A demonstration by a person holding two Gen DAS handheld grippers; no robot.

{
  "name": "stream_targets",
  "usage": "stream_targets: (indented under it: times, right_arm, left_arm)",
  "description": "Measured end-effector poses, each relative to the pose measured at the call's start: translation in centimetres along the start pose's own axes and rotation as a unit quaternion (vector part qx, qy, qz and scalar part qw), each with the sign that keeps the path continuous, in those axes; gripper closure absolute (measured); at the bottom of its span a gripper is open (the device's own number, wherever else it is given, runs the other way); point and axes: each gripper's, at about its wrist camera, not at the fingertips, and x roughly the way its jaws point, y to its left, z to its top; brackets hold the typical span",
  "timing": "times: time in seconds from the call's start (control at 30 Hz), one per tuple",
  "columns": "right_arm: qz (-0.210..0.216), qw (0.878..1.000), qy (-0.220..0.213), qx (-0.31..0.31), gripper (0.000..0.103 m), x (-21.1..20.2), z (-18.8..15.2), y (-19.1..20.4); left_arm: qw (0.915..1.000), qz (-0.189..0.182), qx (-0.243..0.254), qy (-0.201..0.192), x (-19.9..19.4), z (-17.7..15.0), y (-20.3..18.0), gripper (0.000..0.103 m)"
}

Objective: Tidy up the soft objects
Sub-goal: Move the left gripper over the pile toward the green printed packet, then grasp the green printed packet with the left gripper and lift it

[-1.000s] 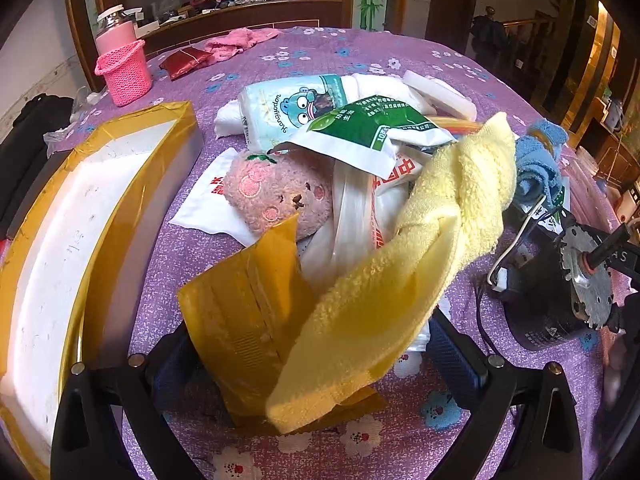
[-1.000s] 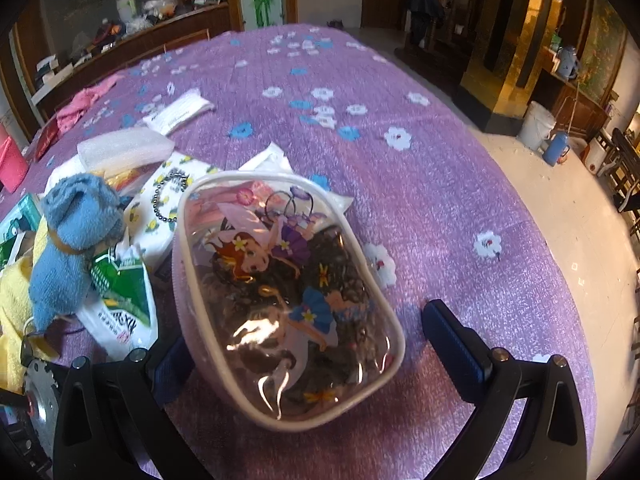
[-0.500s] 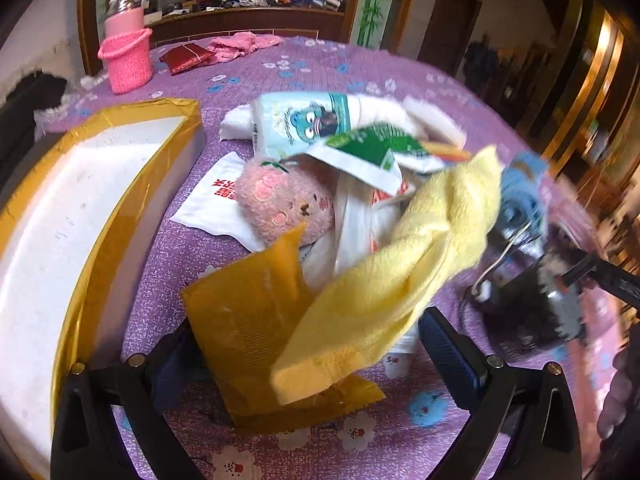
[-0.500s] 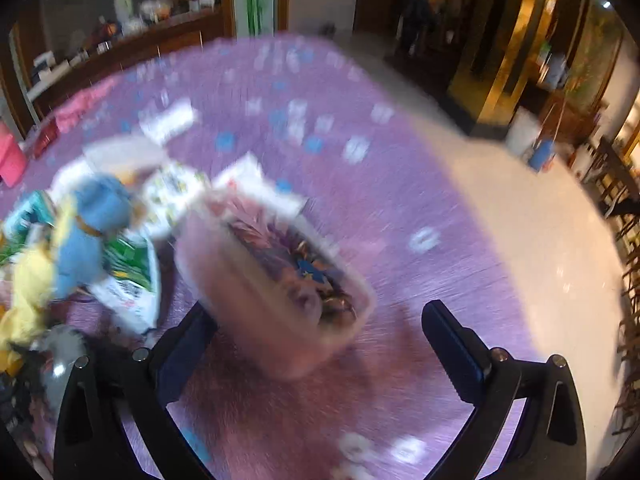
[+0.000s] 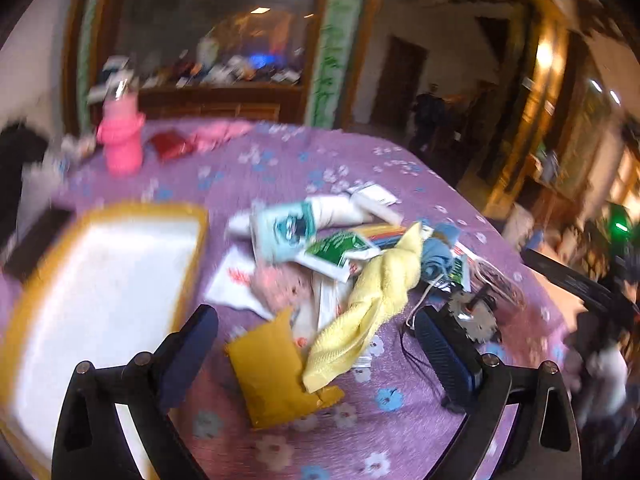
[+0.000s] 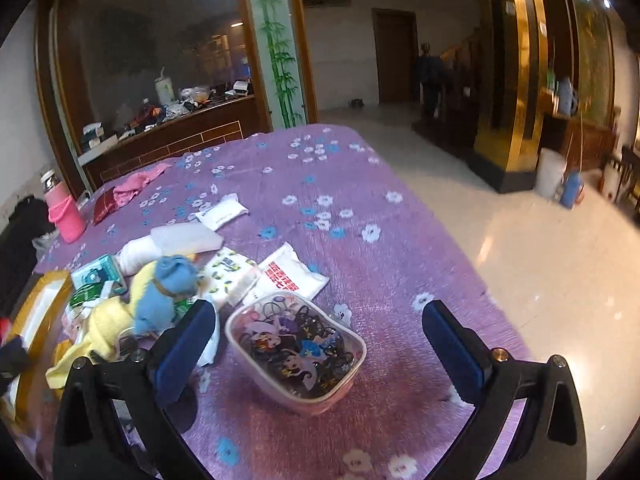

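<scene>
Both tools are up off the purple flowered tablecloth [image 6: 360, 240] and both stand with their jaws spread wide, nothing between them. The left gripper [image 5: 316, 344] hangs over the near side of the pile; its picture is smeared, so small details there are hard to vouch for. Under it at about six o'clock lies a mustard-yellow pouch [image 5: 276, 376], and the yellow towel [image 5: 372, 304] drapes from the pouch's top right corner up toward one o'clock, where it meets the blue cloth [image 5: 438, 256]. At twelve o'clock from the pouch a pink plush toy [image 5: 280, 286] sits half under white packets, with a light blue tissue pack [image 5: 284, 232] and a green-and-white sachet [image 5: 340, 248] beyond it. The gold-rimmed white tray [image 5: 192, 256] fills the nine o'clock side, just beside the pile. A pink bottle [image 5: 120, 140] stands far off at eleven o'clock.

The right gripper [image 6: 316, 350] is poised over a clear cartoon-printed pouch [image 6: 296, 352] full of dark hair ties, which rests on the cloth between the fingers without touching either. From there the towel and the blue cloth lie at nine o'clock, a white packet with red print [image 6: 288, 276] at twelve.
</scene>
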Motion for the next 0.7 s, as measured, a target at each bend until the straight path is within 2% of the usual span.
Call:
stream_targets:
  times: [0.1,0.2,0.27,0.4,0.47,0.57,0.7]
  right_arm:
    - [-0.001,1.0,-0.012,0.019,0.0,0.8,-1.1,-0.7]
    - [0.008,0.999,-0.016,0.038,0.0,0.9,-1.3,-1.4]
    - [0.011,0.999,-0.029,0.042,0.0,0.4,-1.4,-1.7]
    - [0.023,0.999,-0.009,0.034,0.0,1.2,-1.6,-1.2]
    - [0.024,0.999,-0.009,0.03,0.0,1.1,-1.6,-1.0]
    - [0.025,0.999,-0.009,0.03,0.0,1.0,-1.7,-1.0]
    - [0.023,0.999,-0.003,0.036,0.0,1.3,-1.7,-1.2]
  left_arm:
    - [0.9991,-0.001,0.043,0.004,-0.9,0.8,0.1,0.003]
    - [0.9966,0.024,0.078,0.012,-1.0,0.8,-0.2,0.003]
    - [0.9953,0.025,0.093,0.015,-0.7,0.9,-0.4,0.003]
    - [0.993,0.026,0.111,0.03,-0.9,-0.1,-0.9,0.003]
    - [0.9919,0.026,0.119,0.036,-0.2,0.3,-1.2,0.003]
    - [0.988,0.046,0.142,0.038,1.5,1.7,-2.0,0.005]
    - [0.9839,0.018,0.168,0.059,4.3,4.1,-2.8,0.008]
